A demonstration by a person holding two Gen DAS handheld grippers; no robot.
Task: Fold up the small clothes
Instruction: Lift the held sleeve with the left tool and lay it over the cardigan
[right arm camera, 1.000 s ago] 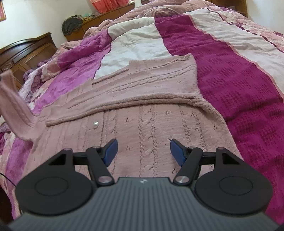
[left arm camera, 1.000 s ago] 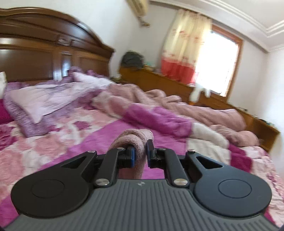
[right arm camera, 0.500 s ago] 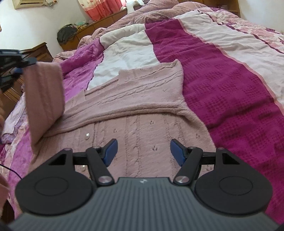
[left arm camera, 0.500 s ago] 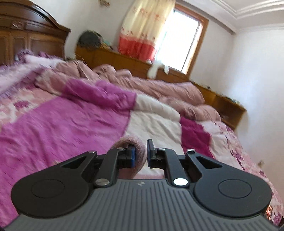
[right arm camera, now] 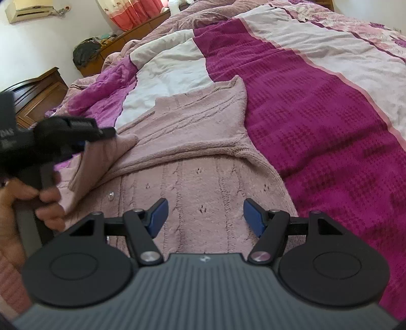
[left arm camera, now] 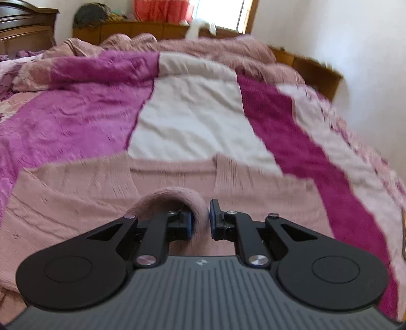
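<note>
Fingers of the left gripper (left arm camera: pixel 200 219) stand narrow, their blue pads pinching a rolled loop of pink knit, the sleeve (left arm camera: pixel 172 196) of a cardigan (left arm camera: pixel 76 200). In the right wrist view the same gripper (right arm camera: pixel 83 144) shows at the left edge, blurred, with the sleeve (right arm camera: pixel 101 157) hanging from it over the cardigan's left side and a hand (right arm camera: pixel 33 203) wrapped round its handle. The right gripper (right arm camera: pixel 205 215) hovers over the cardigan's body (right arm camera: pixel 203 177) with its jaws standing wide and nothing between them; whether the pads touch the knit I cannot tell. The cardigan lies flat on the near part of the bed, its other sleeve (right arm camera: pixel 192 127) folded across the chest, a small button (right arm camera: pixel 111 195) showing near the left pad. Under it is a bedspread (right arm camera: pixel 317 114) in magenta, white and pink bands. Beyond, towards the far edge of the bed, a crumpled pink blanket (left arm camera: pixel 215 48), a wooden headboard (left arm camera: pixel 22 28), a red curtain (left arm camera: pixel 162 10) and a bright window (left arm camera: pixel 220 12).
</note>
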